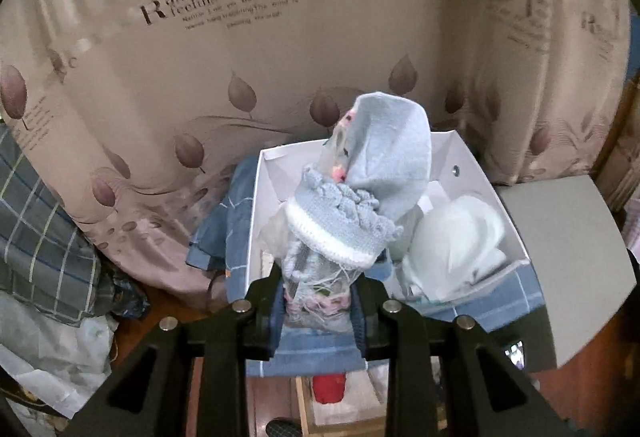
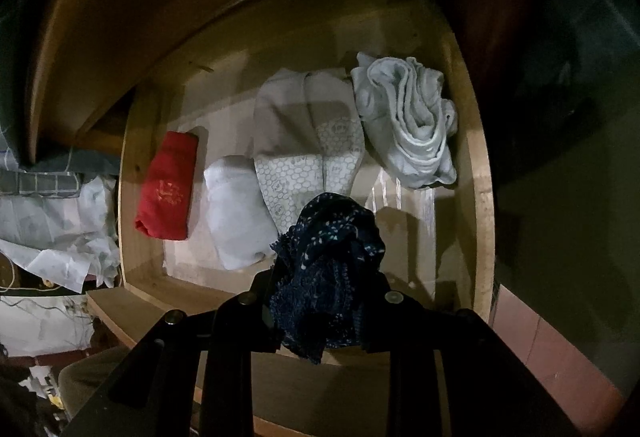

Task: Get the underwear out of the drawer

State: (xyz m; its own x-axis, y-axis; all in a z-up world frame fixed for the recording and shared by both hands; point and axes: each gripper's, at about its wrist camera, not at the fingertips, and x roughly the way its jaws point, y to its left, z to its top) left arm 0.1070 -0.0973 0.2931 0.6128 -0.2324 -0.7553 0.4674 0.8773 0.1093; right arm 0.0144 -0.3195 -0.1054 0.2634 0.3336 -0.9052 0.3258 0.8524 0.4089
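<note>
The right gripper (image 2: 320, 301) has its fingers clamped on dark blue lace underwear (image 2: 326, 269), lifted over the open drawer (image 2: 476, 197) to clear it; the left gripper (image 1: 318, 301) pinches a pale blue garment bundle (image 1: 352, 205) above a white box (image 1: 472, 165), seemingly for dropping

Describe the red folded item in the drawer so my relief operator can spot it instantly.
Look into the open wooden drawer in the right wrist view. Four folded items lie on its floor; the red folded cloth is farthest left, apart from the white folded cloth. It alone is red, with a small gold emblem.
</note>
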